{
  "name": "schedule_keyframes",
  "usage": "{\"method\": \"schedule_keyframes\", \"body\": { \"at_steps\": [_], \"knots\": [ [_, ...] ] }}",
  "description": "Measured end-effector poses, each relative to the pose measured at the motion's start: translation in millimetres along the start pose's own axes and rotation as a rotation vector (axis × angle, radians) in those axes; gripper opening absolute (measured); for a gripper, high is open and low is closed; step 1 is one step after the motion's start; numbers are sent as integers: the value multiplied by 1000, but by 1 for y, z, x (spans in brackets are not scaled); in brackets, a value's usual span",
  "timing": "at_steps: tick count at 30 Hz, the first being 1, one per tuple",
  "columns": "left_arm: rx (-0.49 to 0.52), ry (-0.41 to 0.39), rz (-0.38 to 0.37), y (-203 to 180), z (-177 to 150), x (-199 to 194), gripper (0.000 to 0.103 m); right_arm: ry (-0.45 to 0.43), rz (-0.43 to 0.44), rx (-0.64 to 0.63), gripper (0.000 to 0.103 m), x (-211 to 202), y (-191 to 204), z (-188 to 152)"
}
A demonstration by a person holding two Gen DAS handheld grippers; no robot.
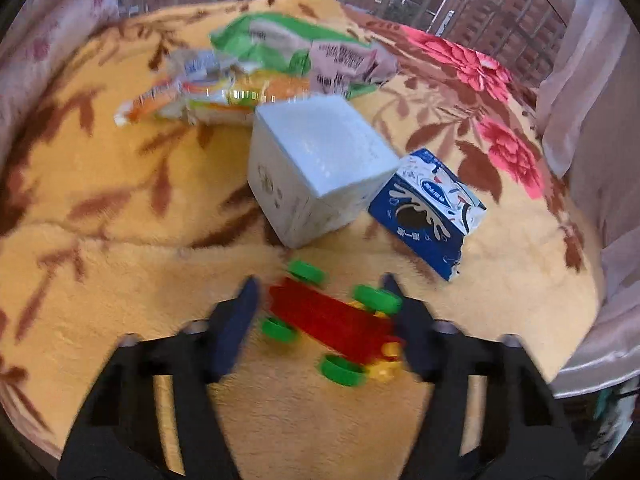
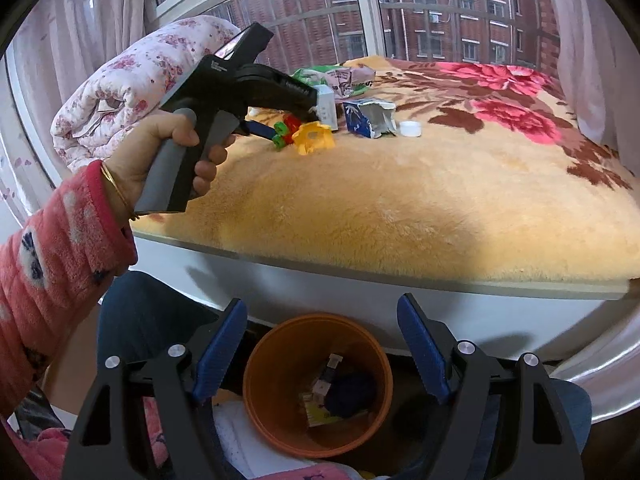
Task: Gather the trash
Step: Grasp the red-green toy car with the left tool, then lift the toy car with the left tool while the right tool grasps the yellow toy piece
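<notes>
Several scraps sit in the orange bin (image 2: pixel 318 384) below the bed's edge, under the right gripper (image 2: pixel 322 350), spread and empty; wrappers (image 1: pixel 280 64), white box (image 1: pixel 316 168) and milk carton (image 1: pixel 428 212) remain on the blanket (image 1: pixel 100 260); left gripper (image 1: pixel 324 312), spread, straddles the toy car (image 1: pixel 332 324), lying ten-to-four o'clock.

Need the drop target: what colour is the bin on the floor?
Orange bin, clearest in the right wrist view.

Daylight from window (image 2: pixel 360 8); left wrist view motion-blurred, right wrist view sharp; strong fisheye bending, dark corners.
</notes>
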State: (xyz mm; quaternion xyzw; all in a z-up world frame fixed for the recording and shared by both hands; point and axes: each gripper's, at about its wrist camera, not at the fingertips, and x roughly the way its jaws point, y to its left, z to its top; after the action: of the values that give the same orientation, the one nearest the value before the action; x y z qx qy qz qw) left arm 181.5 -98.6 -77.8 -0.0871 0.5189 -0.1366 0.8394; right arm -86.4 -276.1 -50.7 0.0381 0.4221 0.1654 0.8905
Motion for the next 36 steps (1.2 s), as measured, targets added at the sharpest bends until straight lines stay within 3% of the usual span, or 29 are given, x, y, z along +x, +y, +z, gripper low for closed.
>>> {"method": "schedule_keyframes", "body": {
  "at_steps": [3, 5, 16, 22, 29, 36],
  "knots": [
    [-27, -9, -22, 6, -1, -4, 54, 1, 1, 4, 76, 1, 0, 0],
    [-22, -18, -33, 7, -3, -10, 44, 0, 0, 3, 76, 2, -1, 0],
    [-20, -101, -90, 23, -23, -54, 44, -18, -16, -2, 76, 4, -6, 12],
    [-14, -155, -88, 33, -54, -89, 44, -66, -31, -48, 76, 25, -1, 51],
    [-26, -190, -71, 46, -86, -113, 44, -109, -24, -115, 76, 77, 17, 112],
    [-33, -202, -50, 58, -106, -125, 44, -30, -47, -110, 72, 143, 20, 160]
  ]
}}
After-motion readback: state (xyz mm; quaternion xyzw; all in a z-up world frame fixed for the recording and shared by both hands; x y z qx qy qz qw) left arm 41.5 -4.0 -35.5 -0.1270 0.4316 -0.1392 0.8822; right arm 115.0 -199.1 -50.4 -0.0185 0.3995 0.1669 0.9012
